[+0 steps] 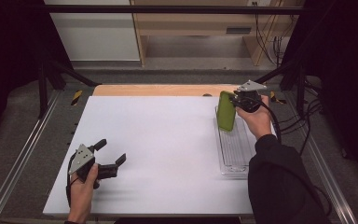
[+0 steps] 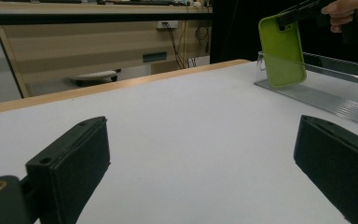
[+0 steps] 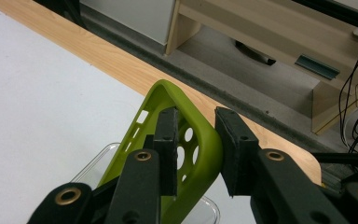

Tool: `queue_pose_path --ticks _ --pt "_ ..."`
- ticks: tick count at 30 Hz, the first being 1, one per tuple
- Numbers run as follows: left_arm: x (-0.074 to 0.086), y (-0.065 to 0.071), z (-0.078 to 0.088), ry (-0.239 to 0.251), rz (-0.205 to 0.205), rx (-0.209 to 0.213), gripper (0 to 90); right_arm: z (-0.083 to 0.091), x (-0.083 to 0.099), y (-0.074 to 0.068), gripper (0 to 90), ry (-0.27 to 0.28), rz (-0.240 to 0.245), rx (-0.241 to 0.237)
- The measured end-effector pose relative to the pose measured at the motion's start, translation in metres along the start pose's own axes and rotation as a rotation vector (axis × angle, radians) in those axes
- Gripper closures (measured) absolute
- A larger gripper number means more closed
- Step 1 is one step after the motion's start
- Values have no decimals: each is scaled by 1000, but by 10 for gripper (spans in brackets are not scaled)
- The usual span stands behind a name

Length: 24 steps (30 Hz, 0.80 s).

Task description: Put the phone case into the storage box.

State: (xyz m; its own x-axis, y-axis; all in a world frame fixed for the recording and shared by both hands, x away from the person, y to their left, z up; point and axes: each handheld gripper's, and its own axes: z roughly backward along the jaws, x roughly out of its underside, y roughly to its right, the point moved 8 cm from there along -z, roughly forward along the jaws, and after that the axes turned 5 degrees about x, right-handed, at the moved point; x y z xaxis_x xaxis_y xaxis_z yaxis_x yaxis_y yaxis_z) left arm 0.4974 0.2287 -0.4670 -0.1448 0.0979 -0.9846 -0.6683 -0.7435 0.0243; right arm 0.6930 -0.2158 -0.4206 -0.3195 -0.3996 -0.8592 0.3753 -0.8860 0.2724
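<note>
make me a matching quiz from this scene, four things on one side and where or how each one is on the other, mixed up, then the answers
Things:
1. left gripper
2. right gripper
3. green case
4. clear tray

States:
A. lying flat at the table's right side
B. open, with nothing between its jaws
C. held upright above the tray's far end
D. shut on a thin green wall

Pairs: 1-B, 2-D, 3-C, 4-A
</note>
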Motion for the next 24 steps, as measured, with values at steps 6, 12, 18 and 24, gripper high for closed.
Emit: queue_pose_path --ticks 6,12,18,24 --pt "0 0 0 0 2 1 31 -3 0 1 699 2 3 -1" --pt "0 0 0 0 1 0 31 -4 0 2 693 -3 -11 3" --pt "0 0 0 0 1 1 31 -6 1 4 681 -4 -17 10" --pt "0 0 0 1 0 1 31 -8 2 3 665 -12 -15 11"
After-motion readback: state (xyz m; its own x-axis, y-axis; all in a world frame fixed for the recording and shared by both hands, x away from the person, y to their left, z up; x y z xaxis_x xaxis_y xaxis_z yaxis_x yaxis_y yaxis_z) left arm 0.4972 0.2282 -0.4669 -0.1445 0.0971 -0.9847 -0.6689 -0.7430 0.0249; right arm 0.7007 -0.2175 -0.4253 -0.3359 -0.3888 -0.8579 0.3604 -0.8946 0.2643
